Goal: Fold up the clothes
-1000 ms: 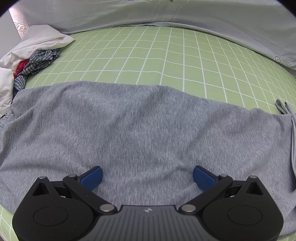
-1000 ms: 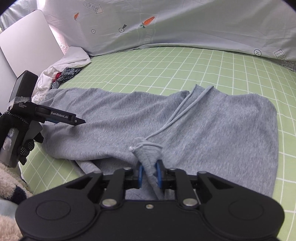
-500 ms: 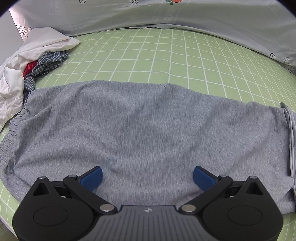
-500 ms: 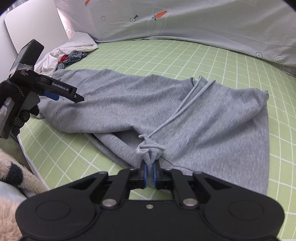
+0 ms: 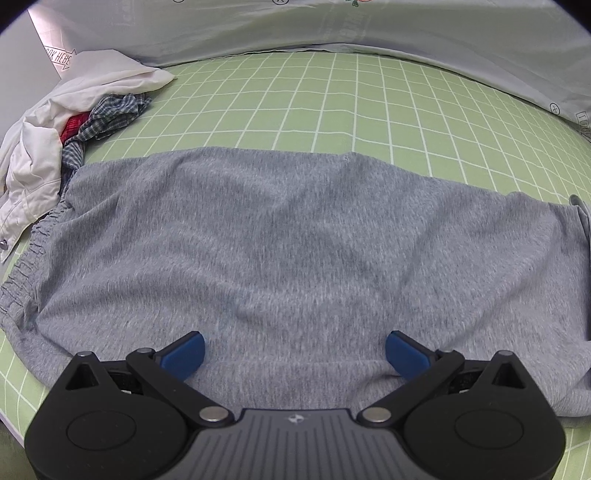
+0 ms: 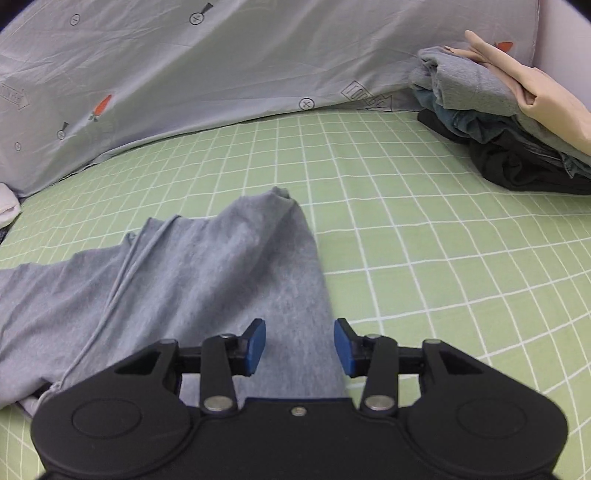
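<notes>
Right gripper (image 6: 298, 345) fingers just parted; pinched fold of grey knit sweatpants (image 6: 207, 266) is released, lower centre. Left gripper (image 5: 293, 354) fingers spread, empty. Regrasp is judged next.

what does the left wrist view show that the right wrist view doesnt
Only the left wrist view: the left gripper, open above the cloth, the elastic waistband and an unfolded heap with a white garment and a checked garment.

Only the right wrist view: the right gripper, whose jaws have just been opening and stand apart with cloth below, plus a folded stack in the far right corner.

Both: the grey shorts on the green grid sheet, and the pale printed fabric behind.
</notes>
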The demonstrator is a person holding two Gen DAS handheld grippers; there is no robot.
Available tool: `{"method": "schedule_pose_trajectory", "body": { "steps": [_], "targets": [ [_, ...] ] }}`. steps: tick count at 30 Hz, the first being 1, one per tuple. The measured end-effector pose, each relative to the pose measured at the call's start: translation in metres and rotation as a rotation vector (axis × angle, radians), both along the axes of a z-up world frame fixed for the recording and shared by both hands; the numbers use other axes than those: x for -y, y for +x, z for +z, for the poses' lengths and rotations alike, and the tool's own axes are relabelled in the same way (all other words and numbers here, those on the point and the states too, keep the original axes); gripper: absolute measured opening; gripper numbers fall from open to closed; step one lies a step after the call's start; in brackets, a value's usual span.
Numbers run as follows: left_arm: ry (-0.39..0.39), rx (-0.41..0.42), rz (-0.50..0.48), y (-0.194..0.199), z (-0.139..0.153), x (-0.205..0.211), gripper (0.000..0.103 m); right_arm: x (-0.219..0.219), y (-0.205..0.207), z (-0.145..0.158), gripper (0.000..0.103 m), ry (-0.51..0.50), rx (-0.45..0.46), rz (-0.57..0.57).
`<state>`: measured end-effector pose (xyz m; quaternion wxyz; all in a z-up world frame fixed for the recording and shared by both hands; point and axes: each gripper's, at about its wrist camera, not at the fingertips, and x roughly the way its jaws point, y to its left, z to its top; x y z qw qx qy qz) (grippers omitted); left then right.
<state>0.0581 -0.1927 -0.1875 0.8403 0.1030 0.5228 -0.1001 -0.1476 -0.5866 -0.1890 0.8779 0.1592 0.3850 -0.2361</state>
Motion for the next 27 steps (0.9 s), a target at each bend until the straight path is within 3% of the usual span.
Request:
{"method": "schedule_pose_trajectory", "body": {
  "steps": [3, 4, 5, 6, 7, 10, 14, 16, 18, 20, 21, 23, 27],
  "targets": [
    [0.003, -0.005, 0.029, 0.003, -0.003, 0.002, 0.103, 0.017, 0.010, -0.007, 0.043, 0.071, 0.023, -0.008],
    [0.004, -0.006, 0.039, 0.004, -0.004, 0.003, 0.103, 0.018, 0.013, -0.009, 0.037, 0.064, 0.015, 0.005],
    [0.005, -0.008, 0.049, 0.005, -0.005, 0.004, 0.103, 0.018, 0.018, -0.012, 0.023, 0.061, 0.002, 0.024],
    [0.005, -0.009, 0.059, 0.007, -0.006, 0.004, 0.103, 0.018, 0.019, -0.013, 0.022, 0.045, 0.001, 0.031],
    [0.004, -0.012, 0.071, 0.008, -0.007, 0.005, 0.103, 0.018, 0.020, -0.014, 0.007, 0.030, 0.001, 0.039],
    [0.000, -0.023, 0.110, 0.014, -0.011, 0.005, 0.103, 0.029, 0.010, -0.013, 0.003, 0.046, 0.018, -0.023],
    [-0.004, -0.024, 0.137, 0.017, -0.012, 0.006, 0.103, 0.045, -0.006, -0.012, 0.003, 0.050, 0.024, -0.144],
    [-0.002, -0.023, 0.134, 0.018, -0.012, 0.007, 0.103, 0.041, 0.001, -0.007, 0.002, -0.061, -0.046, -0.167],
    [-0.003, -0.028, 0.129, 0.018, -0.012, 0.007, 0.103, 0.036, 0.005, 0.004, 0.008, -0.111, -0.032, -0.167],
    [-0.006, -0.031, 0.124, 0.017, -0.012, 0.006, 0.103, 0.031, 0.009, 0.014, 0.027, -0.161, -0.018, -0.166],
    [-0.005, -0.033, 0.117, 0.018, -0.012, 0.006, 0.103, 0.028, 0.011, 0.020, 0.029, -0.185, -0.011, -0.164],
    [-0.004, -0.035, 0.103, 0.019, -0.012, 0.006, 0.103, 0.010, 0.024, 0.027, 0.030, -0.184, 0.014, -0.067],
    [0.028, -0.025, 0.057, 0.024, -0.009, 0.010, 0.103, -0.027, 0.055, 0.015, 0.029, -0.051, 0.054, 0.092]
  ]
}}
